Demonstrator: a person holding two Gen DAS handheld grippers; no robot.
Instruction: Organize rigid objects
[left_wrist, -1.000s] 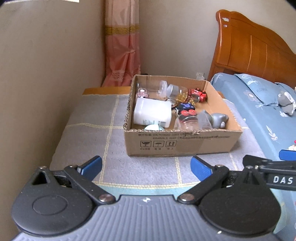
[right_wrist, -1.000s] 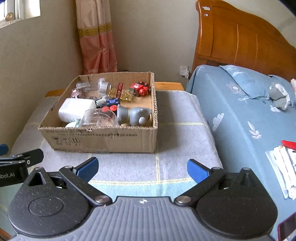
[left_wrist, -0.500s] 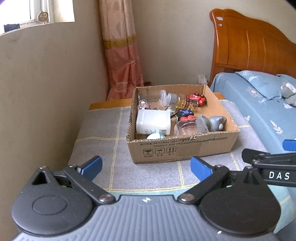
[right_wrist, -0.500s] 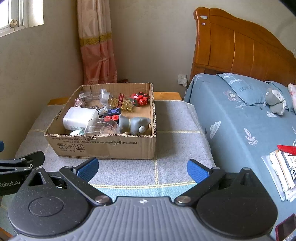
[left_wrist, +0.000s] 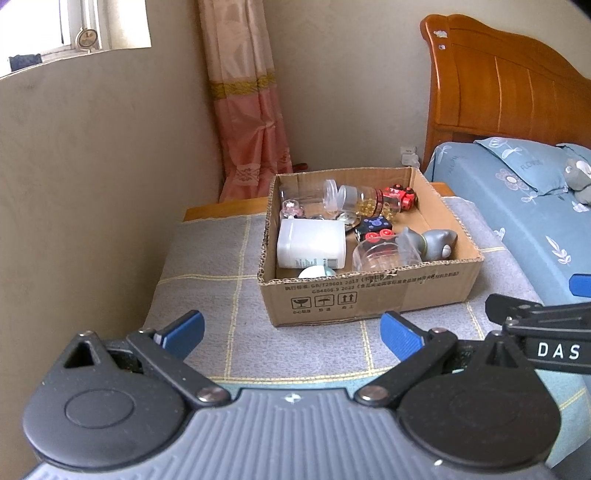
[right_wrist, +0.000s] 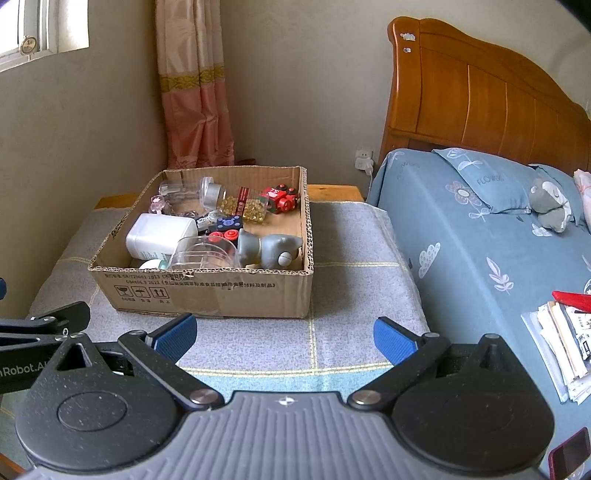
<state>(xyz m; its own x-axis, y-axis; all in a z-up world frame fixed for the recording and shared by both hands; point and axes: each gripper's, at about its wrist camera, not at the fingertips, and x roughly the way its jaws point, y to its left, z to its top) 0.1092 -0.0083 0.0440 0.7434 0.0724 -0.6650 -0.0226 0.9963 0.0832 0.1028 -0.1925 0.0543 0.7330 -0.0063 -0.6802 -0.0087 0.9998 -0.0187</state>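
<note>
An open cardboard box (left_wrist: 369, 299) (right_wrist: 207, 291) stands on a grey checked cloth. It holds a white bottle (left_wrist: 312, 243) (right_wrist: 160, 236), a grey cat figure (left_wrist: 430, 242) (right_wrist: 267, 249), a clear cup (left_wrist: 380, 254), a jar of yellow beads (left_wrist: 365, 201) (right_wrist: 236, 203), a red toy (left_wrist: 400, 195) (right_wrist: 280, 197) and black-and-red pieces (right_wrist: 225, 230). My left gripper (left_wrist: 291, 332) is open and empty, in front of the box. My right gripper (right_wrist: 284, 334) is open and empty, in front of the box's right corner.
A bed with a blue sheet (right_wrist: 480, 251) and a wooden headboard (right_wrist: 480, 96) lies to the right. Papers (right_wrist: 561, 347) lie on the bed. A wall (left_wrist: 92, 184) is on the left and a pink curtain (left_wrist: 251, 122) behind.
Both grippers have pulled back and risen from the box, which looks smaller and farther. Their jaws stay open. Nothing in the box has moved.
</note>
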